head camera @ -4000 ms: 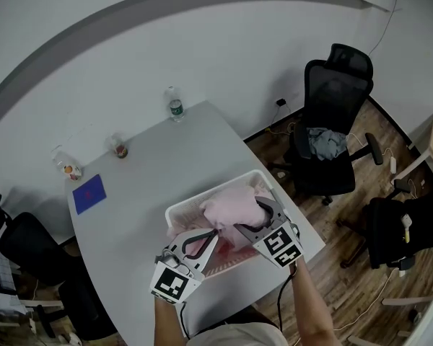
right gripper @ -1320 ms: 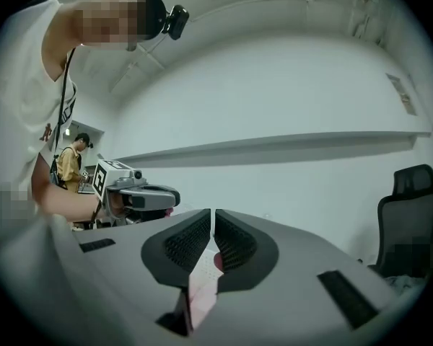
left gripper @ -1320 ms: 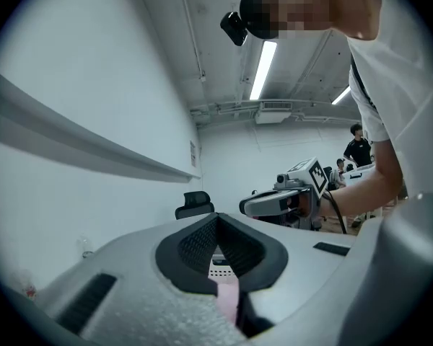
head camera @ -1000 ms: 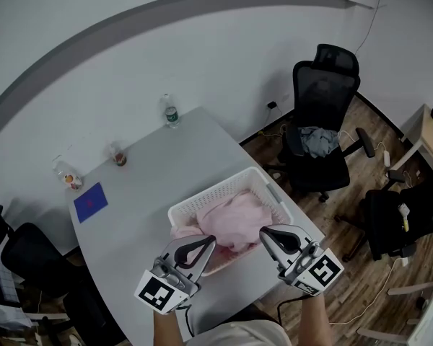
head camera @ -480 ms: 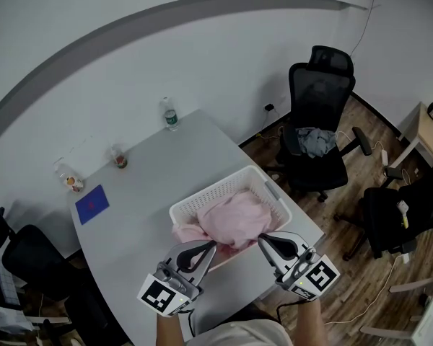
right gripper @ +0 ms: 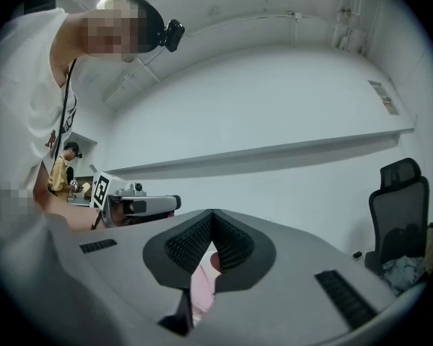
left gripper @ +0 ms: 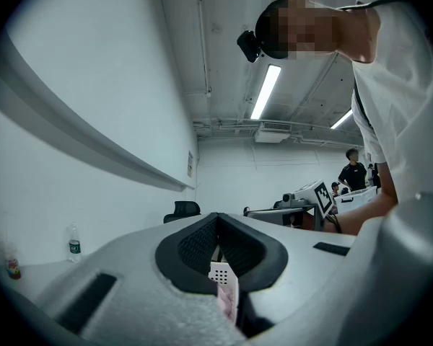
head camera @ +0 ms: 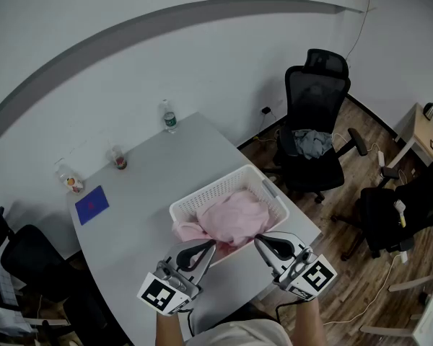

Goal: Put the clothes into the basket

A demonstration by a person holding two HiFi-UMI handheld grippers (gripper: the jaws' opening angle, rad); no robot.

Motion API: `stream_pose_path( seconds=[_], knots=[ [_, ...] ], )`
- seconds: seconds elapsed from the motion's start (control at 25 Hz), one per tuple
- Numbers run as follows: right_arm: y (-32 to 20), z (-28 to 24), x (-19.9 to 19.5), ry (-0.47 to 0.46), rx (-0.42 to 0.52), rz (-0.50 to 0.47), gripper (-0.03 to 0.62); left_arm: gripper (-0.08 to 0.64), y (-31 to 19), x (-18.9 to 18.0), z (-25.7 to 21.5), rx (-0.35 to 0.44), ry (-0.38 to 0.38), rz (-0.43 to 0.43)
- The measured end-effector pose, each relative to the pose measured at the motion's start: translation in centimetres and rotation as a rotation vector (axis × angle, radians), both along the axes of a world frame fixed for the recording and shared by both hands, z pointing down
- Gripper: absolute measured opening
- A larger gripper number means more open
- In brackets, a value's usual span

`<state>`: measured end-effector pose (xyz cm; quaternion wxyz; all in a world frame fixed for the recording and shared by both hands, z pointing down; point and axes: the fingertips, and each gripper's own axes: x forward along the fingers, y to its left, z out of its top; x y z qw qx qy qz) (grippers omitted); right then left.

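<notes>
Tongs in both our hands are closed, nothing between them: we hold the left tongs (head camera: 208, 244) and right tongs (head camera: 260, 241) side by side over the grey worktop (head camera: 151, 186). Just beyond their tips stands the white basket (head camera: 209, 193), the pink clothes (head camera: 234, 218) heaped inside, one fold spilling over its near-left corner.

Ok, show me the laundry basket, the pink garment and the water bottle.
laundry basket (head camera: 206, 193), head view, left wall
pink garment (head camera: 234, 218), head view, middle fold
water bottle (head camera: 169, 118), head view, label
</notes>
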<state>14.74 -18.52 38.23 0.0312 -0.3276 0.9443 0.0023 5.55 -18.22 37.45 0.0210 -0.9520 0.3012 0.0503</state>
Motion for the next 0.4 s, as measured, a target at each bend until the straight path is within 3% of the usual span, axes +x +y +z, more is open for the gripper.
stream_pose_path(
  seconds=[0.4],
  knots=[
    [0.86, -0.49, -0.48, 0.025, 0.010, 0.008, 0.003, 0.006, 0.66, -0.25, -0.60, 0.029, 0.002, 0.012]
  ],
)
